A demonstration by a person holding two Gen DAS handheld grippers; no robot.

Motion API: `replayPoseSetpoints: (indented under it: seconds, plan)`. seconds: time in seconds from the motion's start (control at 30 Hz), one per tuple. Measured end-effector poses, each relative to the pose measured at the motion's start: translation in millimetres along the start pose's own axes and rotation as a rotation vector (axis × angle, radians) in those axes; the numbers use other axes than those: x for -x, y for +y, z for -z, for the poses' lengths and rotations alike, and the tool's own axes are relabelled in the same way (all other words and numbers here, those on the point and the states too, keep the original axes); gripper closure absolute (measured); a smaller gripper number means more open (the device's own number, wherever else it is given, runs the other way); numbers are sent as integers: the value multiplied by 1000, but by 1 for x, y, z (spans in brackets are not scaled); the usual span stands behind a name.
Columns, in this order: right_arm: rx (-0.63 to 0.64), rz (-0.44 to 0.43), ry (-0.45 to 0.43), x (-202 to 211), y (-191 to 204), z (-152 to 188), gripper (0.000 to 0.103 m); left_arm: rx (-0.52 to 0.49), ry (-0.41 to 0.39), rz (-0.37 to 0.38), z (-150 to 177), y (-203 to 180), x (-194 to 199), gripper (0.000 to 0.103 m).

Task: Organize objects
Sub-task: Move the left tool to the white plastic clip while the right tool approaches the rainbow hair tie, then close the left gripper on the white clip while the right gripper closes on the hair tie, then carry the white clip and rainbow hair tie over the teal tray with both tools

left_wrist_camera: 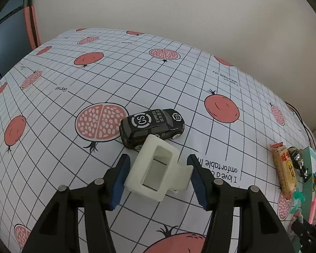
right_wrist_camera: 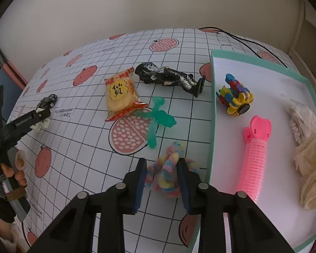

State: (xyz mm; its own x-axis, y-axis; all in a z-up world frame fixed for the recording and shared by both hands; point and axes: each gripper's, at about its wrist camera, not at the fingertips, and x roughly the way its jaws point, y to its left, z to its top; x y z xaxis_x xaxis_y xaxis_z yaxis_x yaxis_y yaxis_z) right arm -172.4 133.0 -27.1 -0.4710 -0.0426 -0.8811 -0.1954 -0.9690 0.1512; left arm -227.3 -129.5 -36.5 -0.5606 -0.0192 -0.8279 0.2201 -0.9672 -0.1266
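Left wrist view: the left gripper [left_wrist_camera: 158, 179] is straddling, jaws wide, a stiff, light cream plastic frame [left_wrist_camera: 157, 169] lying beside the black toy car [left_wrist_camera: 151, 127]; gripping its flat outer sides looks safest.

Open tabletop [left_wrist_camera: 94, 73] left and beyond; toy car [left_wrist_camera: 151, 127] just ahead of cream holder [left_wrist_camera: 158, 168]; snack packet [right_wrist_camera: 121, 93], figurine [right_wrist_camera: 168, 78] crowding tray [right_wrist_camera: 213, 105] approach.

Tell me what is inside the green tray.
The green tray holds a colourful block toy, a pink ribbed tube, a white packet and beige crumpled material. Anything under these is hidden.
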Motion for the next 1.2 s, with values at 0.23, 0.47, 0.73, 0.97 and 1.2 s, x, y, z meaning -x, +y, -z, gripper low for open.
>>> replayPoseSetpoints:
  seconds: [0.23,0.47,0.73,0.97,1.2]
  plan:
    - [-6,-9,-1,0,-1,1,92,-15,-9,-19,0,-2,0,50]
    - [-20,-14,-4,2,-3,0,93,-23,-13,-30,2,-1,2,51]
    - [-44,-50,-31,14,-3,-4,93,18,5,-20,1,1,9,52]
    - [-56,-88,-75,30,-1,-11,93,27,-41,-6,-5,-3,31,52]
    - [-62,-116,-122,48,-3,-17,93,3,-94,32,-13,-23,59,52]
